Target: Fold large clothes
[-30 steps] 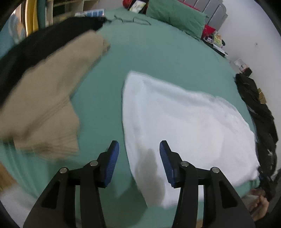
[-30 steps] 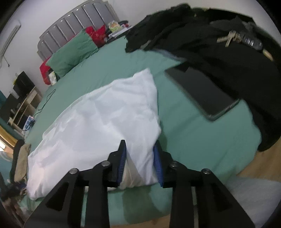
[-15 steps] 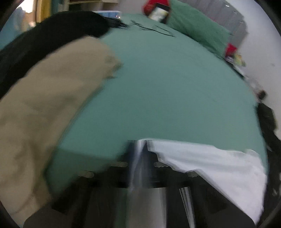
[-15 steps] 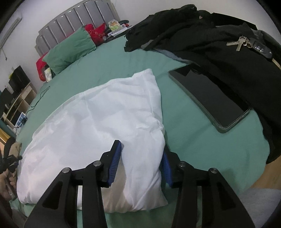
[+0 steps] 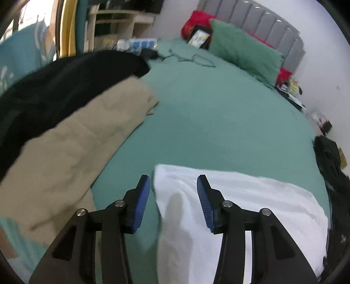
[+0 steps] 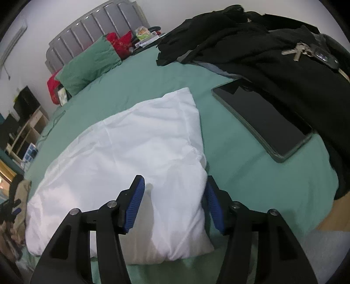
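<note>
A folded white garment [image 6: 122,159] lies on the green bed sheet [image 6: 166,78]. It also shows in the left wrist view [image 5: 245,207]. My left gripper [image 5: 174,194] is open and hovers over the garment's left corner, one finger on each side of its edge. My right gripper [image 6: 174,201] is open over the garment's right near corner, and its fingers straddle the cloth without pinching it.
A tan garment [image 5: 72,148] and a black one [image 5: 56,87] lie at the left. A dark tablet [image 6: 264,115], black clothes [image 6: 273,50] and keys [image 6: 297,51] lie at the right. A green pillow [image 5: 242,52] is by the grey headboard [image 5: 258,19].
My left gripper swept fast along the white garment and now stands open over its left corner. My right gripper opened and let go of the cloth it was pinching.
</note>
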